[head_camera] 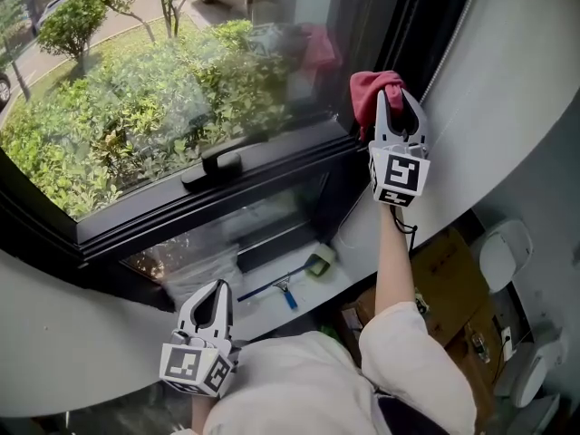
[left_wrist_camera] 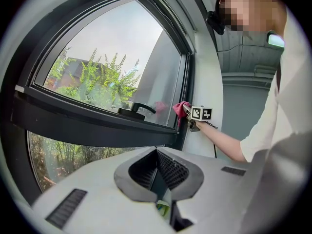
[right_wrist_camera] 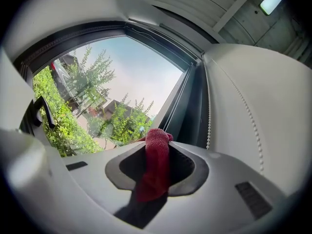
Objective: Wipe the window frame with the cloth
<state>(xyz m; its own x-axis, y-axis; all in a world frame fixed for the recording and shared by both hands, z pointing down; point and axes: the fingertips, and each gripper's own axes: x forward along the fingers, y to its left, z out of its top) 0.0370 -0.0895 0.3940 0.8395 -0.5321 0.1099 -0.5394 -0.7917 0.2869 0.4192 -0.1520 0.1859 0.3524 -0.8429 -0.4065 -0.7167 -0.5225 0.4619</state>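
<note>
Here right gripper [head_camera: 397, 98] pinches nubbly red cloth [head_camera: 365, 93] (at dark frame [head_camera: 272, 166]); left gripper [head_camera: 216, 290] closed.

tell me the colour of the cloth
Dark red cloth; clearest in the right gripper view.

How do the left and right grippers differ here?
The right gripper has its jaws shut on the red cloth; the left gripper has jaws shut on nothing. The right is raised at the window frame; the left hangs low, away from it. Both face the window.
</note>
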